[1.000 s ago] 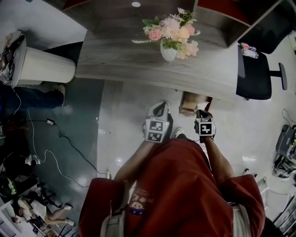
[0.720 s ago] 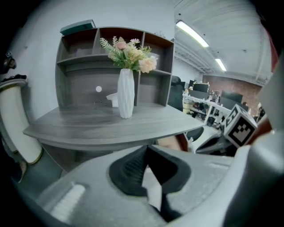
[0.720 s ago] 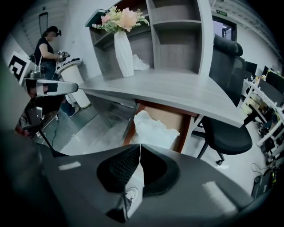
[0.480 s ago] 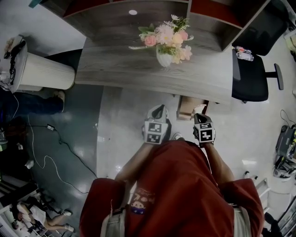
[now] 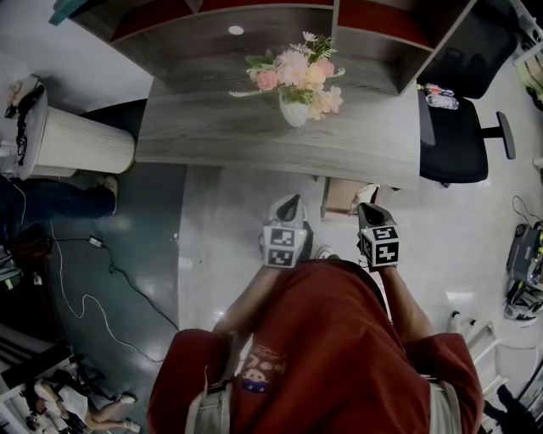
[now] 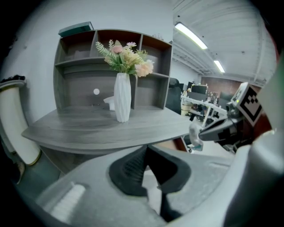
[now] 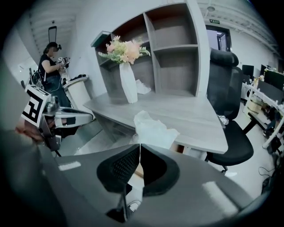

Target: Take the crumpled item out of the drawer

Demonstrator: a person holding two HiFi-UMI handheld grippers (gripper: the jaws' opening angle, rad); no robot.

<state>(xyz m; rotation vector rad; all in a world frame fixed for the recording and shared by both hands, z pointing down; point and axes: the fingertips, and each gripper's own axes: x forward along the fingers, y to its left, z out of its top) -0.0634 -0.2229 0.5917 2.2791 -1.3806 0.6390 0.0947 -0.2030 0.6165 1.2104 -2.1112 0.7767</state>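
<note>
The desk top covers most of the drawer. Only a brown corner of it shows in the head view, and I cannot see inside it. My right gripper pinches the crumpled item, whose lower edge disappears behind the jaws. The small object on the chair is too tiny to name. The upper picture edge cuts off the shelf unit.

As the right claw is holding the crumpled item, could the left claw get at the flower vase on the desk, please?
Probably yes: the left claw is shut and empty, and the desk between it and the vase looks bare, though it must open first.
</note>
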